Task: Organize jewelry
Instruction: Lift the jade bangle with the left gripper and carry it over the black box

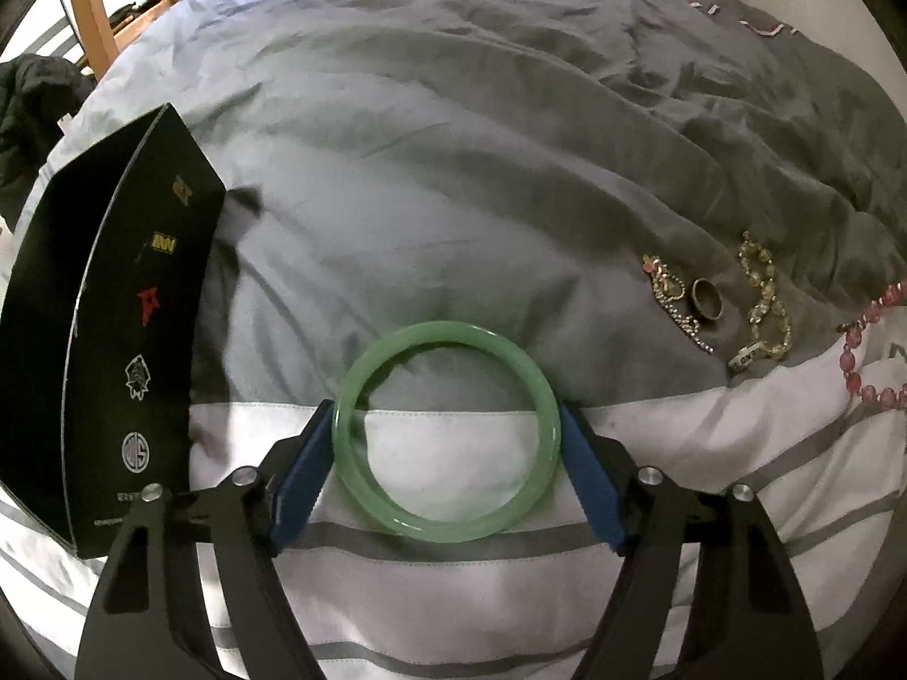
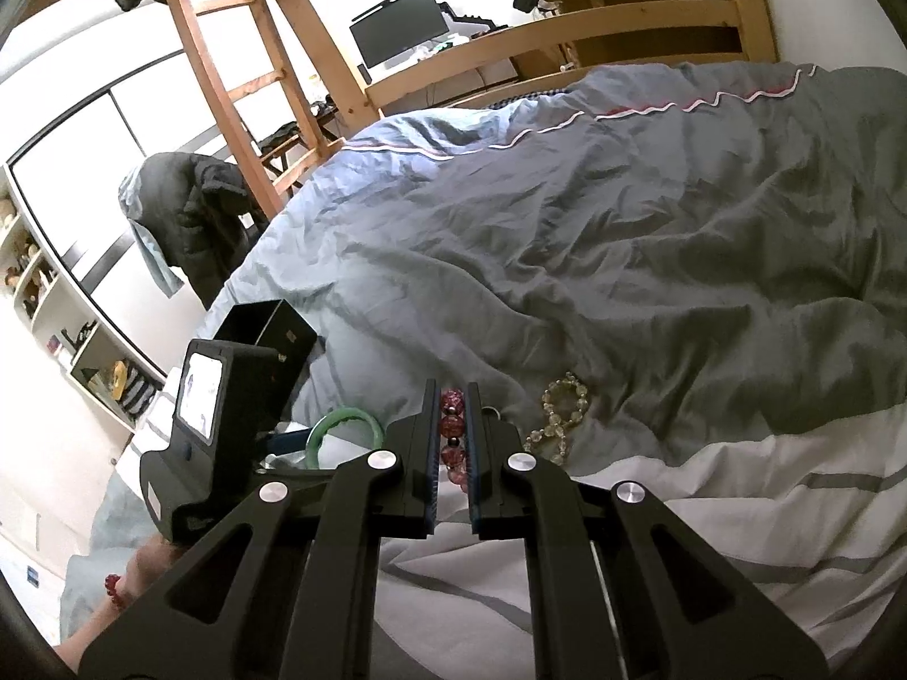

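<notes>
A green jade bangle (image 1: 448, 532) lies flat on the striped duvet (image 1: 453, 198). My left gripper (image 1: 448, 419) is open, and its blue pads (image 1: 306, 470) stand on either side of the bangle, close against its rim. The right wrist view shows the bangle (image 2: 340, 422) beside the left gripper's body (image 2: 210, 425). My right gripper (image 2: 452, 391) is shut on a pink bead bracelet (image 2: 452, 428), whose beads run between its pads. The same pink beads (image 1: 867, 351) show at the right edge of the left wrist view.
A black box (image 1: 113, 340) stands open to the bangle's left. A thin chain (image 1: 669, 294), a metal ring (image 1: 707, 299), a white ring (image 1: 747, 357) and a yellow bead bracelet (image 1: 765, 294) lie to the right. A wooden bed frame (image 2: 567, 39) stands behind. A hand (image 2: 147, 561) holds the left gripper.
</notes>
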### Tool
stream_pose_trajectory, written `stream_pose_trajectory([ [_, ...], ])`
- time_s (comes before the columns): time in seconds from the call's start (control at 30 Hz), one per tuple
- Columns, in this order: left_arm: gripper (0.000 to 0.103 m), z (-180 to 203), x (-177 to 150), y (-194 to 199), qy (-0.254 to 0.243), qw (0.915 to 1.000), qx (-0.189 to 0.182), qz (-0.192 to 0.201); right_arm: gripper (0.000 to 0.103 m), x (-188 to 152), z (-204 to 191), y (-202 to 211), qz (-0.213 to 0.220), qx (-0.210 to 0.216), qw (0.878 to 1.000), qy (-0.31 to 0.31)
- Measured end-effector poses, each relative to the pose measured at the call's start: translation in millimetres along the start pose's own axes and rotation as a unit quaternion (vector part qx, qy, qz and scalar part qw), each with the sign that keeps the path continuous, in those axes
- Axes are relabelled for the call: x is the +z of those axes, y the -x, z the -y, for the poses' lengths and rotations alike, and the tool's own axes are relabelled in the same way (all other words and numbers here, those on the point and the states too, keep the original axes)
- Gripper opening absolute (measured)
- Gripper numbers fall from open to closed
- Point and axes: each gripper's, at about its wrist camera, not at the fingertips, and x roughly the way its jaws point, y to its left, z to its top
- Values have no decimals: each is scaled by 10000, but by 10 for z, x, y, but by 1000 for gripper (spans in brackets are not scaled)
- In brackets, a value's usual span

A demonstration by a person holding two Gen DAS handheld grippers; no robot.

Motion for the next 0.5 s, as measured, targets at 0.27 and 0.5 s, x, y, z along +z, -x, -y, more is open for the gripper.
stream_pose_trajectory([
  [0.27, 75, -82, 14, 240, 119, 9991, -250, 309, 9, 22, -14, 34, 35, 51, 10000, 26],
  [0.5, 75, -12, -6, 616, 40, 9975, -326, 631, 9, 74, -79, 41, 26, -15, 9999, 132],
])
